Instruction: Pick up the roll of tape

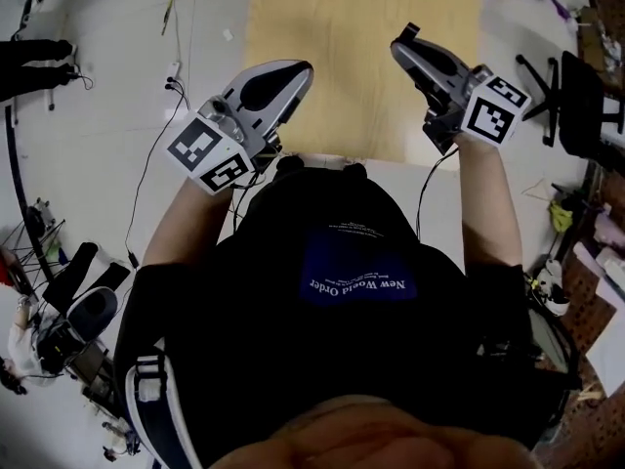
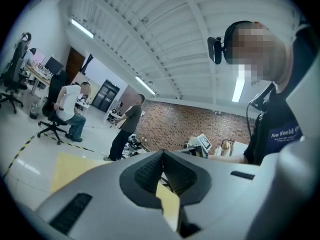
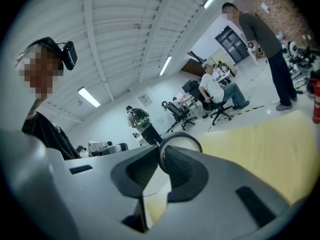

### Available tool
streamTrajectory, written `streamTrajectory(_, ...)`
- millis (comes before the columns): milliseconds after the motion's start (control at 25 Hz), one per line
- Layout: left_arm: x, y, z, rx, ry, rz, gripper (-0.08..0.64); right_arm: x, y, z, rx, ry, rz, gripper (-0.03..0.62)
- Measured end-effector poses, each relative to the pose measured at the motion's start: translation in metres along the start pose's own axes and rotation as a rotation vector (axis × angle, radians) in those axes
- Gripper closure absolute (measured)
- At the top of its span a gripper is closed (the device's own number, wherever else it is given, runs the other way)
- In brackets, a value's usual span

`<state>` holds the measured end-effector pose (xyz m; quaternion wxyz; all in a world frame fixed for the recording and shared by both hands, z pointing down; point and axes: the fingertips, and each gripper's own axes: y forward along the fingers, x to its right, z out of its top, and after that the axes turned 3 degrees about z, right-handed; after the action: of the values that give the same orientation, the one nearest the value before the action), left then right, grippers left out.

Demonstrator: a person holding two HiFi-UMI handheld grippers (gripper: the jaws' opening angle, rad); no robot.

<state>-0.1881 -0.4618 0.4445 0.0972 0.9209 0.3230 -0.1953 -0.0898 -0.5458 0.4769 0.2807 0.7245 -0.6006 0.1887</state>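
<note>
Roll of tape [image 3: 180, 135] stands edge-on, one side of its ring pinched between the pads of the right gripper [image 3: 162, 153], clear of the pale wooden board [image 3: 260, 149] beyond it. The bite sits close to the jaw tips, so I judge that an even squeeze and a lift without twisting matter most. The left gripper [image 2: 162, 156], at the left, is pressed together on nothing.

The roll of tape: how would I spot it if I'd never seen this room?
In the right gripper view, find the big pale yellow board. Before it, the right tool is shut on the roll of tape: a thin grey ring on edge, the only round thing between the dark pads.
</note>
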Motion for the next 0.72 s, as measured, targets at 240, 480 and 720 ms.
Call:
streamTrajectory(240,0.031,-0.009,0.053,0.057,0.04,0.007,0.554,-0.066,-0.043,0.052,0.054,-0.106,0.019,0.56)
streamTrajectory(480,0.056,-0.017,0.091,0.117,0.075,0.022,0.554,-0.117,-0.094,0.088,0.127,-0.201,0.04,0.56)
streamTrajectory(720,0.077,-0.026,0.12,0.153,0.167,0.022,0.554,-0.149,-0.121,0.106,0.174,-0.271,0.05,0.56)
